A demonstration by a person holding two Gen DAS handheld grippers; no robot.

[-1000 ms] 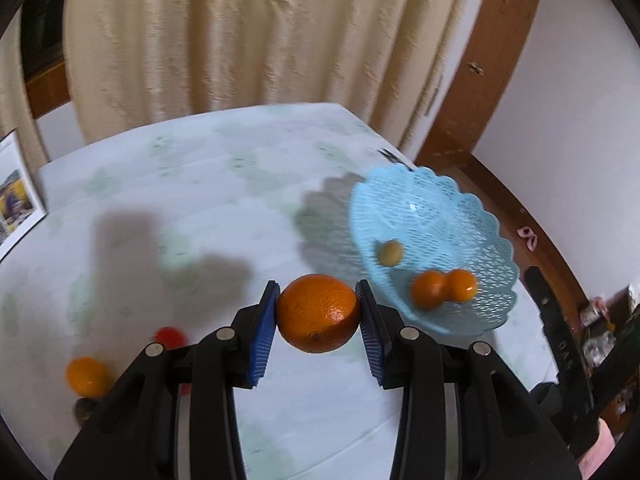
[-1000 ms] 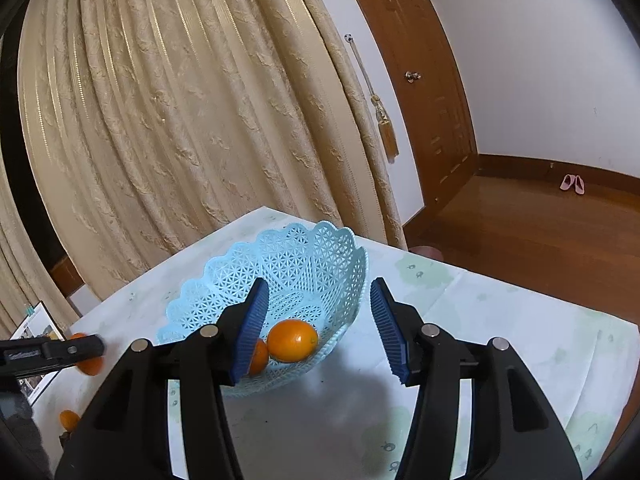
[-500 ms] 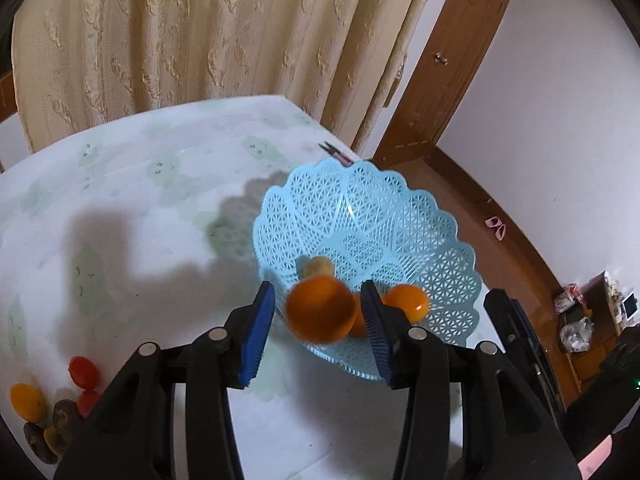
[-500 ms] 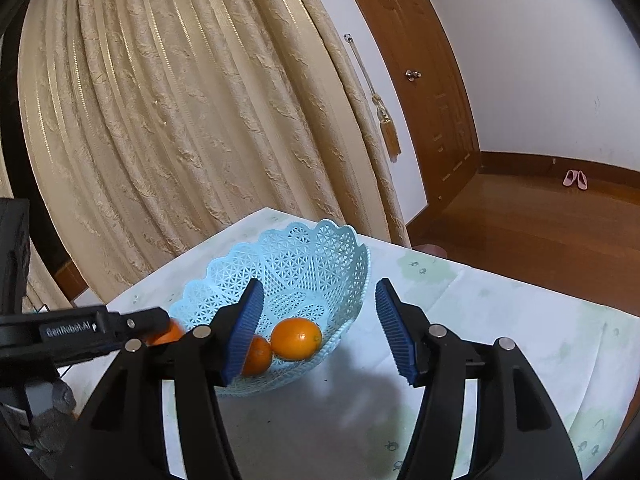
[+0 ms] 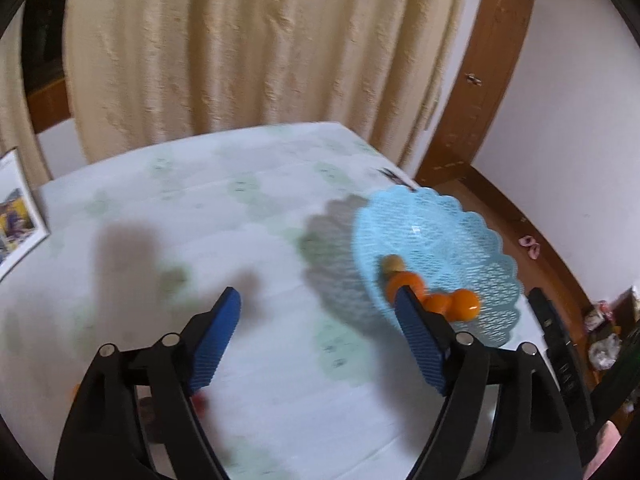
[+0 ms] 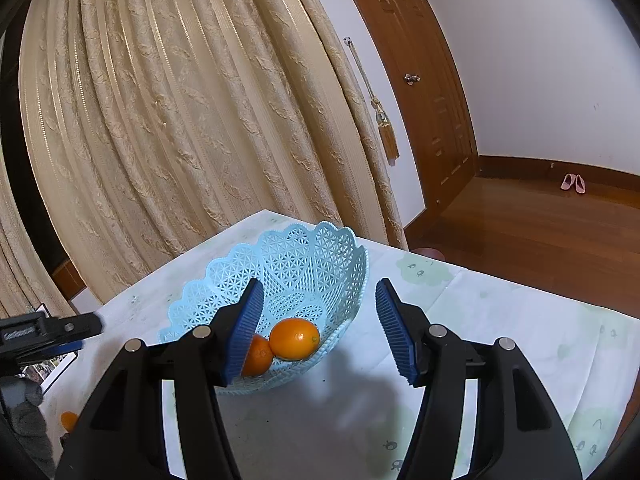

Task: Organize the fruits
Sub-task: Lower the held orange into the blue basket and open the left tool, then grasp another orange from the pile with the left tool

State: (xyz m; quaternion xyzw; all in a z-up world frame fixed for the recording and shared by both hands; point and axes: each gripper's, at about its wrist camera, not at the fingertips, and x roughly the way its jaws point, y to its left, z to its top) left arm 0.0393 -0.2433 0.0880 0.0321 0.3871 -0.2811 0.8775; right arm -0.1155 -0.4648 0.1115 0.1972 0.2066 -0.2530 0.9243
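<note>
Curtain [image 6: 180, 120]: cream, hanging behind the far edge of the table.
Table [image 5: 260, 220]: white cloth with pale green prints.
Basket [image 5: 460, 232]: light blue lattice plastic, on the table's right side in the left wrist view.
Left gripper [image 5: 318, 312]: jaws have just been opening, now spread wide with nothing between them, left of the basket.
Right gripper [image 6: 318, 312]: partly spread, empty, near side of the basket.
Oranges [image 6: 294, 338]: in the basket, touching one another.
</note>
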